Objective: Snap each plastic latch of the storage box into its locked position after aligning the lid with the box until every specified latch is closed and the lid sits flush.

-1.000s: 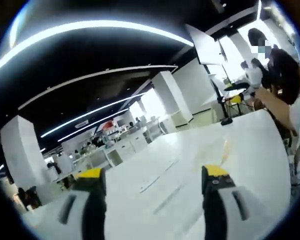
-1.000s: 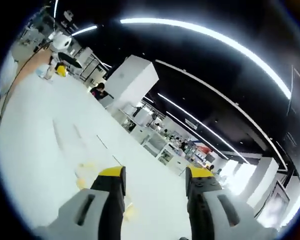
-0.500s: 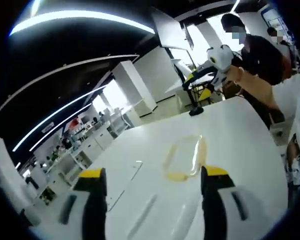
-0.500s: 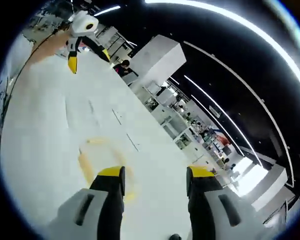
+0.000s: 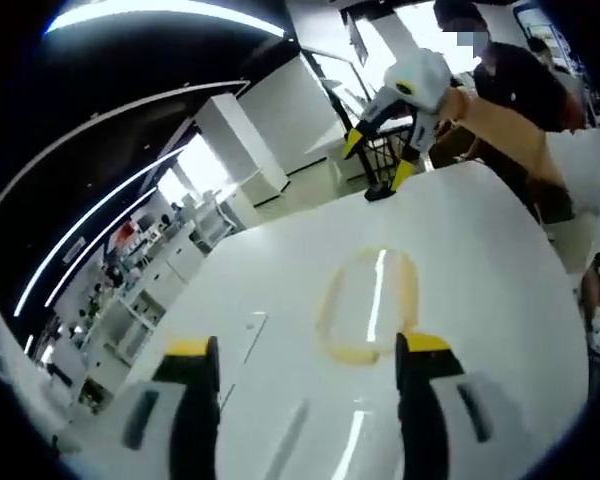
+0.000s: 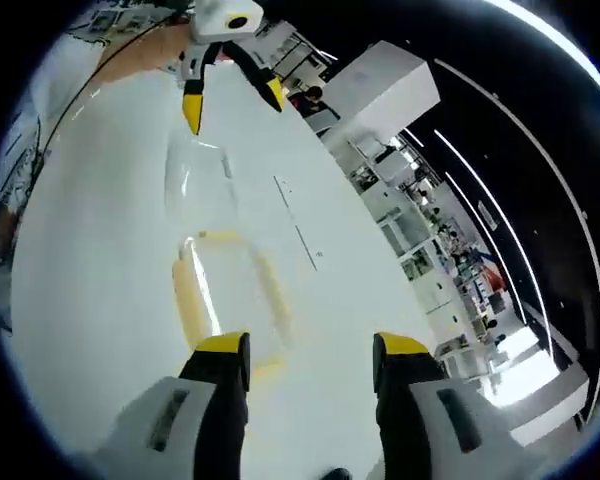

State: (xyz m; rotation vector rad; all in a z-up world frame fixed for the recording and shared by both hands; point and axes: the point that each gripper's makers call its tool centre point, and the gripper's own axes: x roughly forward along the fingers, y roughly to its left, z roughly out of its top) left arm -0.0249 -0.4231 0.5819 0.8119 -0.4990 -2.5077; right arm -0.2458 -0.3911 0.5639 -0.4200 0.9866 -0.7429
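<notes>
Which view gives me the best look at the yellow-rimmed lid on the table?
The right gripper view: the lid lies close ahead of that hand-held gripper, its rim traceable nearly all round. In the left gripper view the lid sits farther off and foreshortened, a glare streak across it.

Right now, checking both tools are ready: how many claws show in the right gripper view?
2: right claw at the bottom, jaws apart; left claw at the top, above the table.

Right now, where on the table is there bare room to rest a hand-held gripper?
The white table is bare on both long sides of the clear yellow-rimmed storage box, and between it and each hand-held gripper. A second clear piece lies beyond it in the right gripper view. The crowded spot is the far end, where the other hand-held gripper hovers.
</notes>
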